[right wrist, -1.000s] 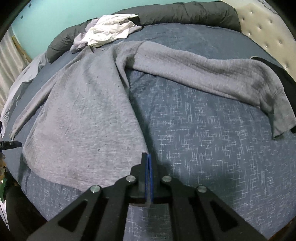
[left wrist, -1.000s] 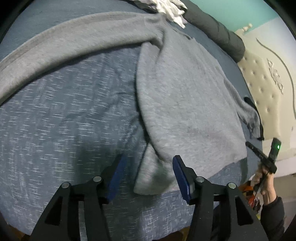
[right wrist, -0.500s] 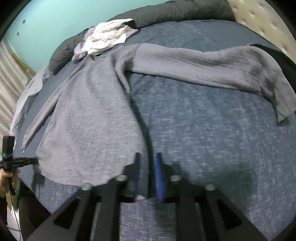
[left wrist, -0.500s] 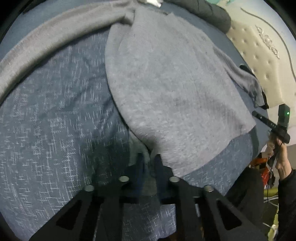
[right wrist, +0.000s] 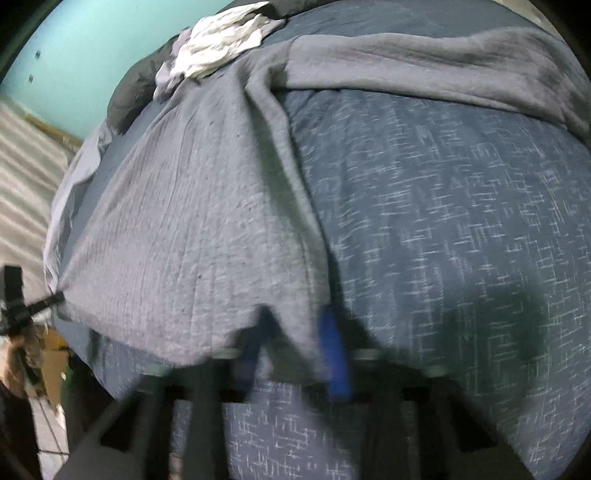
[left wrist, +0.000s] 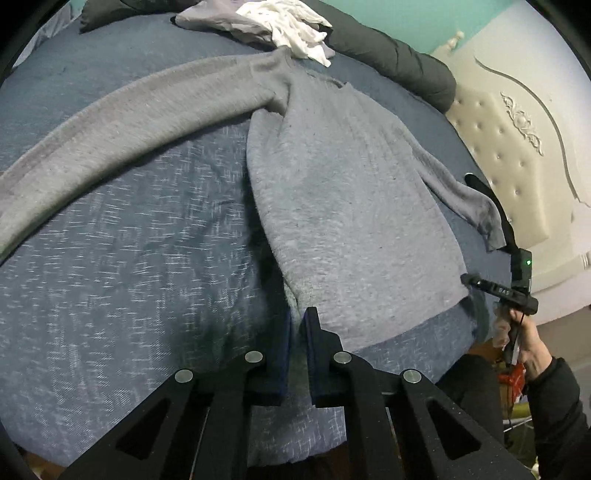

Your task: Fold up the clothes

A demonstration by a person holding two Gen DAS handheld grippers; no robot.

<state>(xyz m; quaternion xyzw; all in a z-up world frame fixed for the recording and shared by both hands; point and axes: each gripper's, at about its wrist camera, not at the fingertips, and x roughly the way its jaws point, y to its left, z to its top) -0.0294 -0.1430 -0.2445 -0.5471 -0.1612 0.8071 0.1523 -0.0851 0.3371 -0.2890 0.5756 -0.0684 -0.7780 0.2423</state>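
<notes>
- Blue flecked bedspread [left wrist: 122, 280] fills both wrist views, with a teal wall behind, a tufted headboard [left wrist: 517, 177] to one side and a crumpled white garment [left wrist: 295, 22] by the dark bolster.
- Spread on the bedspread lies the grey sweater [left wrist: 351, 206], one sleeve flung wide, the other trailing toward the headboard.
- Left gripper [left wrist: 298, 332]: jaws pressed together on one bottom corner of the hem. A second ago they stood wide apart around that corner; half a second ago they had already closed on it.
- Right gripper [right wrist: 295, 339]: a fold of the opposite hem corner sits between the blue pads [right wrist: 334, 354]. The view is blurred, so whether they pinch it or stand slightly apart cannot be told. A second ago they were pressed flat together, then opened.
- The hem now sags between the two grippers and looks lifted off the bed; earlier it lay flat.
- With both corners apparently in hand, a fold of the hem toward the collar looks possible.
</notes>
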